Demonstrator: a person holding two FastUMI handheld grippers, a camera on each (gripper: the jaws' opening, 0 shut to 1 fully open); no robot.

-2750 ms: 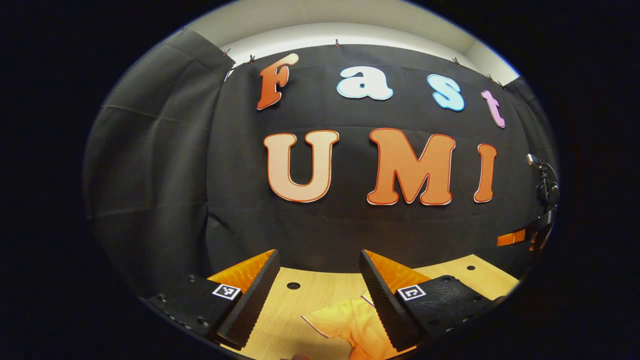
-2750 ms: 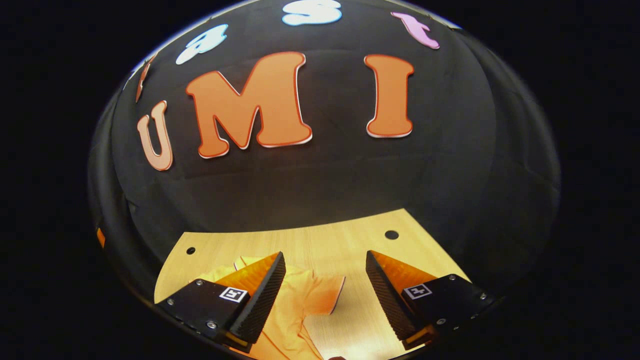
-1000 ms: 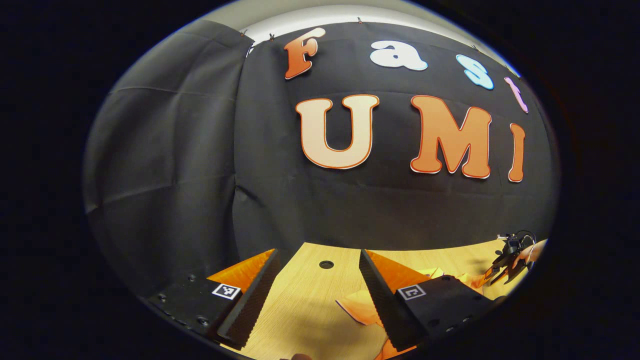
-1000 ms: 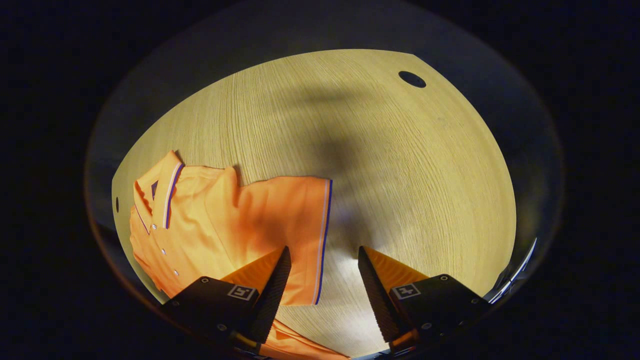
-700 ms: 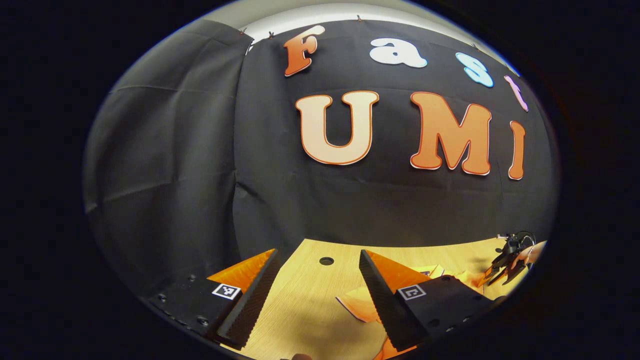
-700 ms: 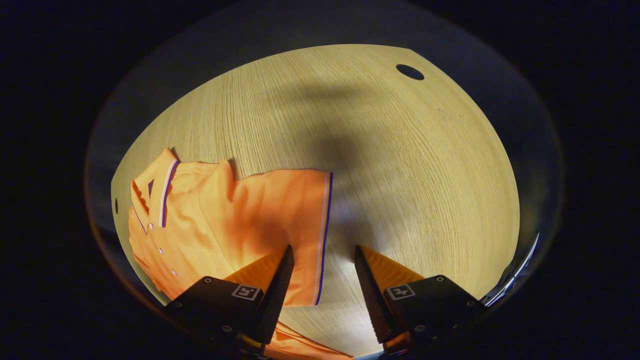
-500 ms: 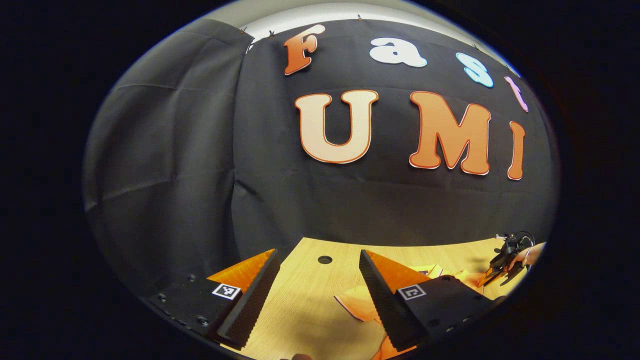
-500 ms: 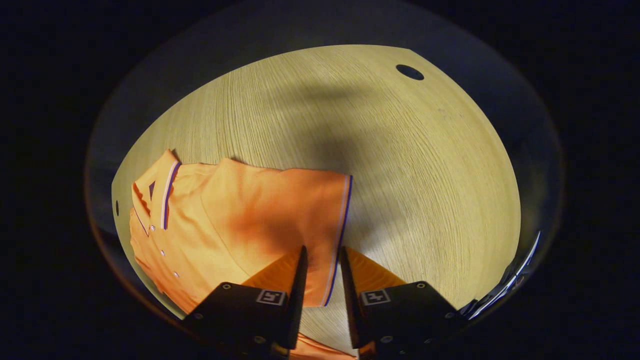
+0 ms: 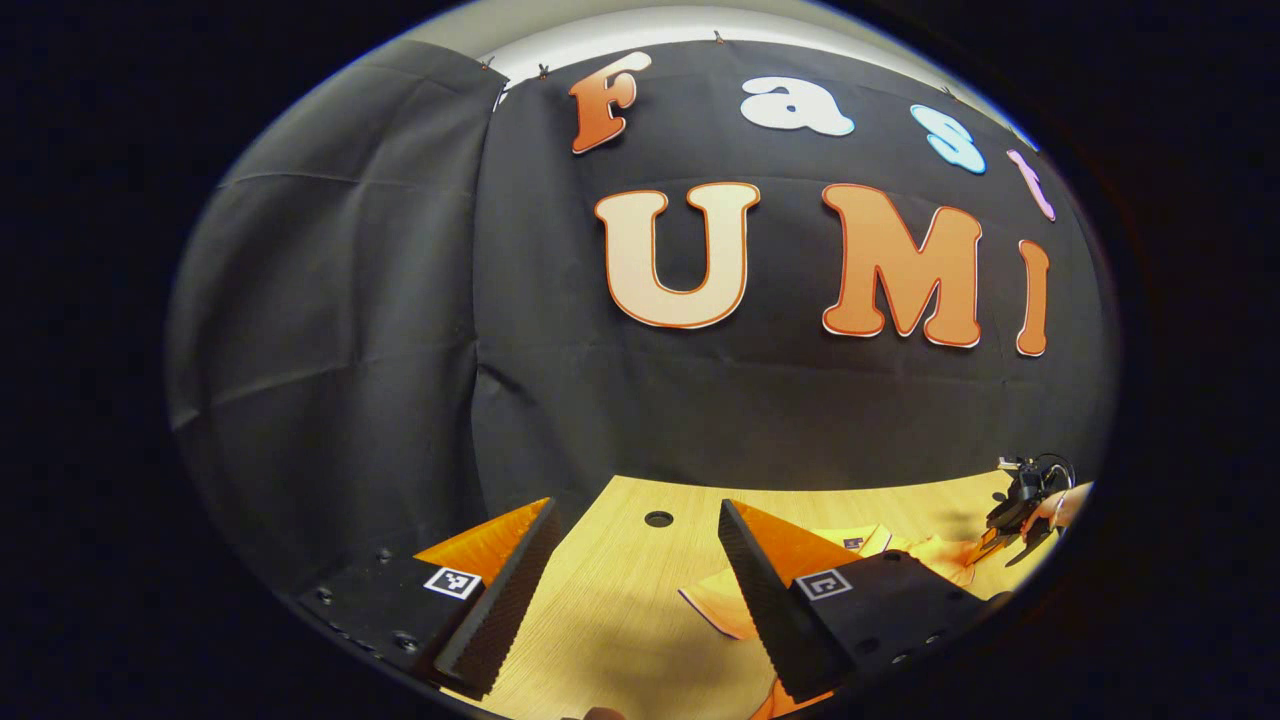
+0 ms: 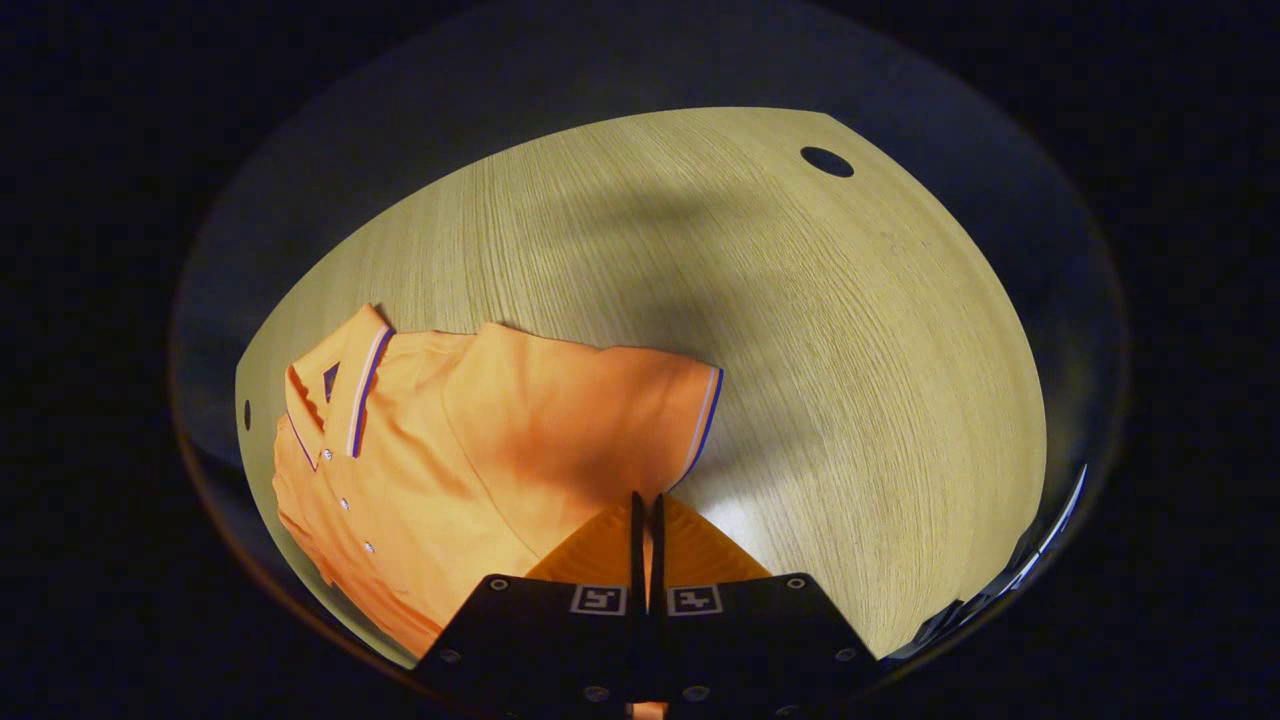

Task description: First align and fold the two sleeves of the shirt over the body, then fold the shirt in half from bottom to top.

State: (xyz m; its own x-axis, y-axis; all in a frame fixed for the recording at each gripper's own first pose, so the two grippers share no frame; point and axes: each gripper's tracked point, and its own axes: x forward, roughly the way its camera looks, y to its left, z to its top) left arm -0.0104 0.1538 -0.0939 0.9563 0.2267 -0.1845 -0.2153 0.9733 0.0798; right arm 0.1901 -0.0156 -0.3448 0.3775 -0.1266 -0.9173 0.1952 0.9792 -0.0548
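Left gripper view low, level; right gripper view steep, near shirt (image 10: 480, 440).

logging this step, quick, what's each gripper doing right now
Left gripper: open, holding nothing, above the table.
Right gripper: shut on the shirt sleeve.

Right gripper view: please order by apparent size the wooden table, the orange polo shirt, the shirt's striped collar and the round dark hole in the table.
1. Light wooden table
2. Orange polo shirt
3. Striped collar
4. Round dark hole, though it lies farthest from the camera, so looks smaller.
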